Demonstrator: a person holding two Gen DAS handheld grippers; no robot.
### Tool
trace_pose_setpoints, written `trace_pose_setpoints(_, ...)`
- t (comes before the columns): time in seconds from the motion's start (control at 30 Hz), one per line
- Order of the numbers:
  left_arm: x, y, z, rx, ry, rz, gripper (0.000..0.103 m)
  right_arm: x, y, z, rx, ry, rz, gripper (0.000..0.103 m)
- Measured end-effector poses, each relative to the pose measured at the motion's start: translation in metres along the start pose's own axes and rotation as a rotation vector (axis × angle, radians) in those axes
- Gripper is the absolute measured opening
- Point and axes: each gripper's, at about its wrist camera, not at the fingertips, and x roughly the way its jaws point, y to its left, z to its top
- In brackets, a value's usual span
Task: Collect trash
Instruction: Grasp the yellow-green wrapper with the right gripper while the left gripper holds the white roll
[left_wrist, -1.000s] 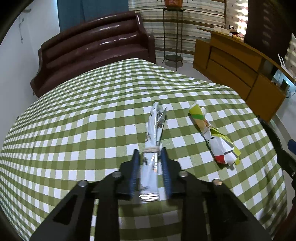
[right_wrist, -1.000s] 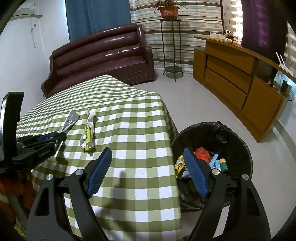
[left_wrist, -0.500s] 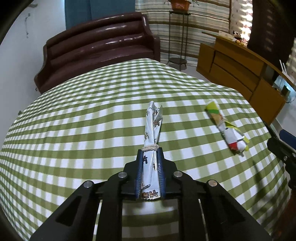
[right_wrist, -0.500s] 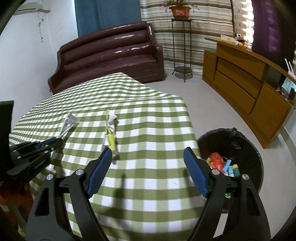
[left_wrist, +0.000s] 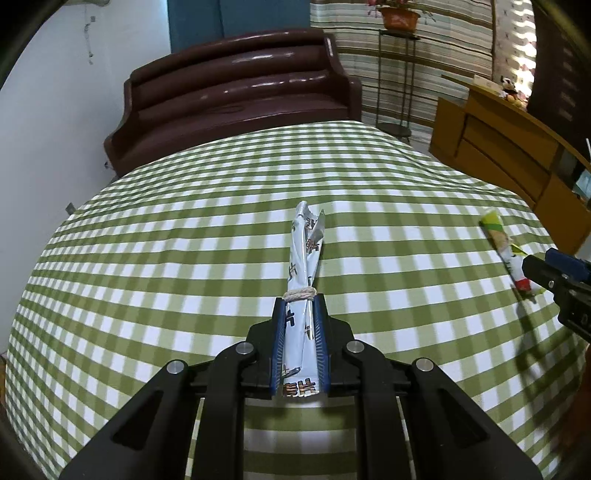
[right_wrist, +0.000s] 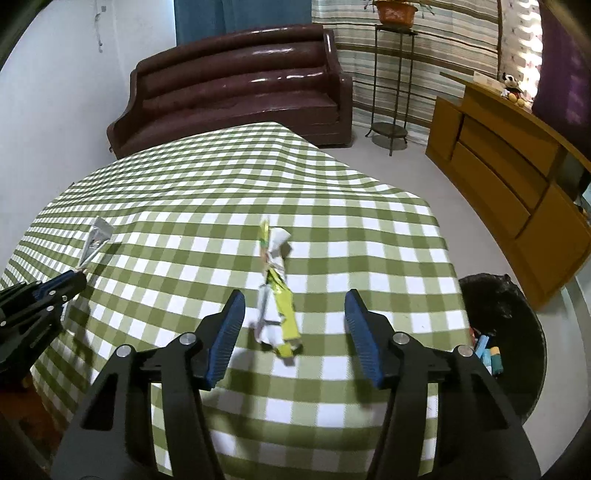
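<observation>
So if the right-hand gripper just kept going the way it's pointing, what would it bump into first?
Most likely the yellow-and-white wrapper lying between the right gripper's open, just-narrowing jaws, with the checked tablecloth under it; depth is unclear.

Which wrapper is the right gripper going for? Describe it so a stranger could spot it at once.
On the green checked table, look toward the edge nearest the black bin. The yellow wrapper lies there, between the right gripper's open pads. Unlike the silver wrapper, which is tied with string and clamped in the left gripper, it is yellow-green and loose.

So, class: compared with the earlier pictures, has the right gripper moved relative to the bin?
Yes. The right gripper has swung left, away from the black bin and over the checked table; its jaws, just closing, straddle the yellow wrapper without pressing it.
</observation>
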Motion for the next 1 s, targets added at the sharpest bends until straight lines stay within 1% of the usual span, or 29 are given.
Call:
trace_pose_setpoints(0.1, 0.002, 0.007, -0.001, -0.016, 0.005, 0.004, 0.016, 0.007, 0.008, 0.004, -0.015, 0.020, -0.007, 0.051)
trace_pose_setpoints(0.17, 0.002, 0.008, -0.001, -0.019, 0.007, 0.003, 0.016, 0.011, 0.012, 0.006, -0.020, 0.035, -0.010, 0.045)
trace_pose_setpoints(0.3, 0.002, 0.009, -0.002, -0.026, 0.007, 0.003, 0.016, 0.016, 0.015, 0.007, -0.022, 0.054, -0.016, 0.043)
trace_pose_setpoints(0.37, 0.003, 0.012, -0.002, -0.032, 0.008, 0.003, 0.016, 0.019, 0.017, 0.007, -0.033, 0.063, -0.021, 0.035)
trace_pose_setpoints(0.43, 0.005, 0.012, -0.001, -0.038, 0.011, 0.003, 0.016, 0.021, 0.018, 0.007, -0.039, 0.076, -0.022, 0.030)
trace_pose_setpoints(0.5, 0.005, 0.012, -0.001, -0.041, 0.011, 0.003, 0.016, 0.022, 0.019, 0.007, -0.046, 0.075, -0.030, 0.029)
trace_pose_setpoints(0.53, 0.005, 0.012, 0.000, -0.043, 0.011, 0.003, 0.016, 0.021, 0.018, 0.006, -0.048, 0.076, -0.031, 0.027)
trace_pose_setpoints(0.57, 0.006, 0.013, 0.000, -0.045, 0.011, 0.003, 0.016, 0.022, 0.019, 0.006, -0.052, 0.076, -0.034, 0.022)
trace_pose_setpoints(0.87, 0.006, 0.011, 0.000, -0.049, 0.007, 0.002, 0.016, 0.020, 0.022, 0.004, -0.057, 0.071, -0.032, 0.019)
trace_pose_setpoints(1.0, 0.003, 0.011, -0.001, -0.047, -0.003, -0.001, 0.016, 0.009, 0.020, 0.002, -0.051, 0.046, -0.025, 0.019)
